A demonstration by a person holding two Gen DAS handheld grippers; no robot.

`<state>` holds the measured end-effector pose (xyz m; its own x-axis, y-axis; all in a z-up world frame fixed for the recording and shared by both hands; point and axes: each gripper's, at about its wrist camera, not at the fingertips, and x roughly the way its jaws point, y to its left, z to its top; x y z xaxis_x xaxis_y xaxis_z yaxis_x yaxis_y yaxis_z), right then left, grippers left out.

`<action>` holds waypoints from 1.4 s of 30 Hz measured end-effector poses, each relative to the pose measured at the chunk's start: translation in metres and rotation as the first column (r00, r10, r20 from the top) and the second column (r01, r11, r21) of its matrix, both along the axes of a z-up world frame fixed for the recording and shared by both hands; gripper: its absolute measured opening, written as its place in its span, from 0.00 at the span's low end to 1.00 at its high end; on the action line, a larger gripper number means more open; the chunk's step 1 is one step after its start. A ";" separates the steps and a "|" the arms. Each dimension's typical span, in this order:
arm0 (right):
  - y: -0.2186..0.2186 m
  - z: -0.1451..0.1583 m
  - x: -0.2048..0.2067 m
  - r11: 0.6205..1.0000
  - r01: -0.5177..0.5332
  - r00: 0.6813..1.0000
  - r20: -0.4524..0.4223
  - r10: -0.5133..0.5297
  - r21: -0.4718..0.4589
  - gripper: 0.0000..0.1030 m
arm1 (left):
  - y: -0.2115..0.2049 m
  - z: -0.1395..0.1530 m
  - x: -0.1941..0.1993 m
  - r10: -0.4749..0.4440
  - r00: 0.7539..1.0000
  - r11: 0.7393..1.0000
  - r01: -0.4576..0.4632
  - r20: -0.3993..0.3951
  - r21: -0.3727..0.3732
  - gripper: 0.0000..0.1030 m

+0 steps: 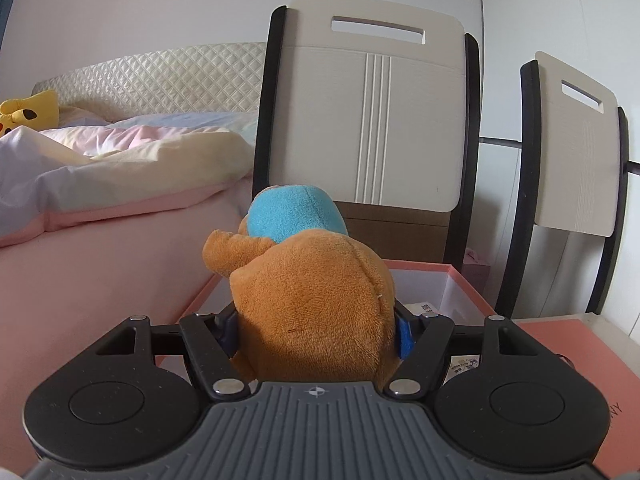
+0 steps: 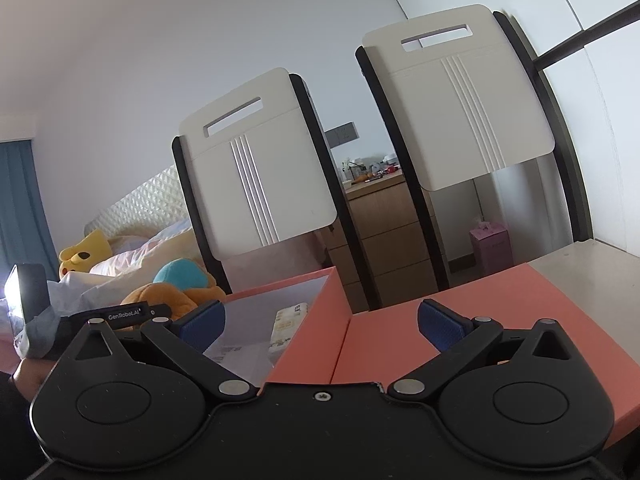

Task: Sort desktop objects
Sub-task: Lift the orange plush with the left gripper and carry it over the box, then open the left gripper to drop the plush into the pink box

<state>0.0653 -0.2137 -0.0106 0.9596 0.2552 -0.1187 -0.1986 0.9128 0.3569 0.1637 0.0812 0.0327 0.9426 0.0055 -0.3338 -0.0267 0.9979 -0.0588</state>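
An orange and blue plush toy [image 1: 312, 300] fills the middle of the left wrist view, and my left gripper [image 1: 318, 330] is shut on its orange body, just above the near edge of the open pink box [image 1: 460, 280]. The right wrist view shows the same plush toy [image 2: 176, 288] at the left, held by the left gripper [image 2: 132, 314] beside the pink box [image 2: 320, 320]. Inside the box lies a small white packet [image 2: 288, 326]. My right gripper [image 2: 320, 322] stands open over the box's right wall, with nothing between its blue pads [image 2: 442, 326].
The pink box lid [image 2: 460, 332] lies flat to the right of the box on a pale table [image 2: 592, 272]. Two white chair backs [image 2: 256, 176] [image 2: 460, 96] stand behind the table. A bed with pastel bedding [image 1: 100, 168] and a yellow plush [image 1: 28, 112] lies to the left.
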 end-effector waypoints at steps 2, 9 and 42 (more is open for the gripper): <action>0.000 0.000 -0.001 1.000 -0.002 1.000 0.000 0.002 0.002 0.99 | -0.002 -0.002 0.001 -0.006 1.000 1.000 0.006 -0.005 0.004 0.71; -0.005 0.000 -0.006 1.000 0.011 1.000 0.000 -0.011 0.007 0.99 | -0.002 -0.010 0.008 -0.016 0.999 1.000 0.016 -0.042 -0.006 0.71; -0.011 0.001 -0.015 0.998 0.055 0.998 0.009 -0.055 -0.013 0.99 | -0.006 -0.003 -0.008 0.034 0.999 0.999 -0.034 0.020 0.003 0.91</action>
